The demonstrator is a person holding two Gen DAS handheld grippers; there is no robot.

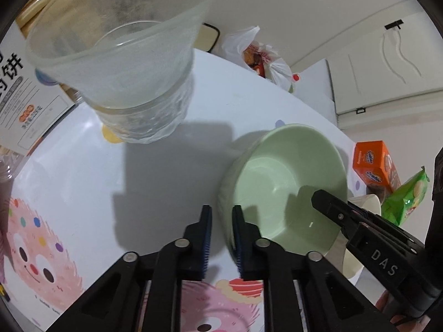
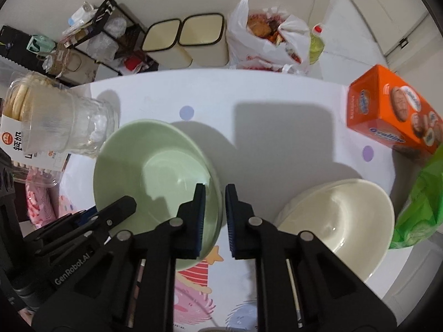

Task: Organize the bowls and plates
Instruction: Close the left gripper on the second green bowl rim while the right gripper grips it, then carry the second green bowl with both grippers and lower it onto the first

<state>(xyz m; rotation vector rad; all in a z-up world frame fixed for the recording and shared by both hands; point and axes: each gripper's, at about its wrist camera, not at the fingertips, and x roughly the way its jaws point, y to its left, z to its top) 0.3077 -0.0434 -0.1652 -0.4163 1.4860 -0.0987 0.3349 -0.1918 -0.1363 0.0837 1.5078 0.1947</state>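
A white desk (image 2: 277, 96) with cartoon prints meets a pale wall. The green bowl (image 2: 155, 171) sits tilted, its rim between the right gripper (image 2: 215, 191) fingers, which pinch it. The left gripper (image 1: 221, 213) fingers stand slightly spread, holding nothing, just left of the bowl. Bare desk lies ahead. Only the right view shows the whole cream bowl (image 2: 340, 215), right of its fingers, and the bins (image 2: 182, 41); an orange box (image 2: 393, 113) sits beyond.
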